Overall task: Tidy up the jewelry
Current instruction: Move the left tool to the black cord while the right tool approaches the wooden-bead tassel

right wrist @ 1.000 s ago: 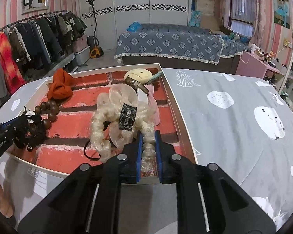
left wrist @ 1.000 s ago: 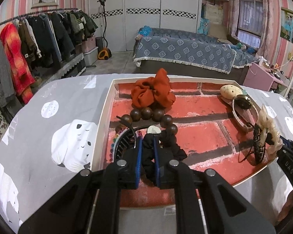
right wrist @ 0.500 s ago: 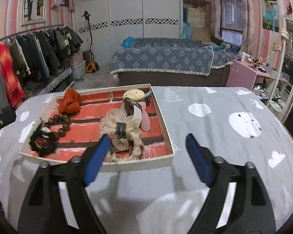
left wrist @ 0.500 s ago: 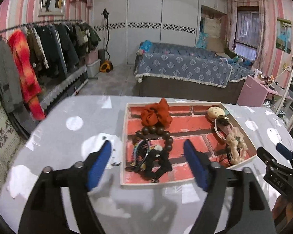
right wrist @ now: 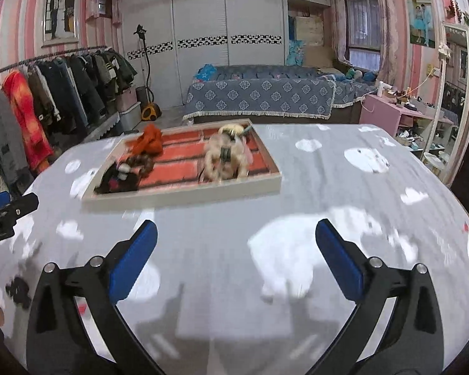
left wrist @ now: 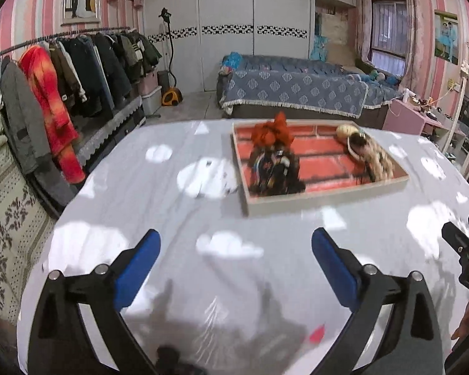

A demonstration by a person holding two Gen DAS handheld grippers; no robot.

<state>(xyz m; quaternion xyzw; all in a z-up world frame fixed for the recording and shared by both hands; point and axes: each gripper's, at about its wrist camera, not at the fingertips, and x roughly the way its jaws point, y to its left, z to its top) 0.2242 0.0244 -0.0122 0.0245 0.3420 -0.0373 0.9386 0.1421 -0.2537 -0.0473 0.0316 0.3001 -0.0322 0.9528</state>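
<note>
A shallow tray [left wrist: 325, 202] with a red brick-pattern floor sits on the grey table; it also shows in the right wrist view [right wrist: 184, 194]. In it lie an orange scrunchie [left wrist: 273, 131], a dark heap of beads and black hair ties [left wrist: 275, 172], and a cream scrunchie [left wrist: 376, 159] with a hair clip. In the right wrist view the orange scrunchie [right wrist: 150, 139] and cream scrunchie [right wrist: 225, 156] show too. My left gripper [left wrist: 234, 253] is open and empty, well back from the tray. My right gripper [right wrist: 234, 247] is open and empty, also back from it.
The table wears a grey cloth with white bear prints [right wrist: 365, 159]. A clothes rack [left wrist: 62, 72] stands to the left, a bed [left wrist: 297, 90] behind, a pink side table [right wrist: 400, 118] and a mirror to the right. The other gripper shows at each view's edge [left wrist: 466, 250].
Both grippers opened, let go of the black hair tie and the cream scrunchie in the tray, and pulled back and up away from the tray.
</note>
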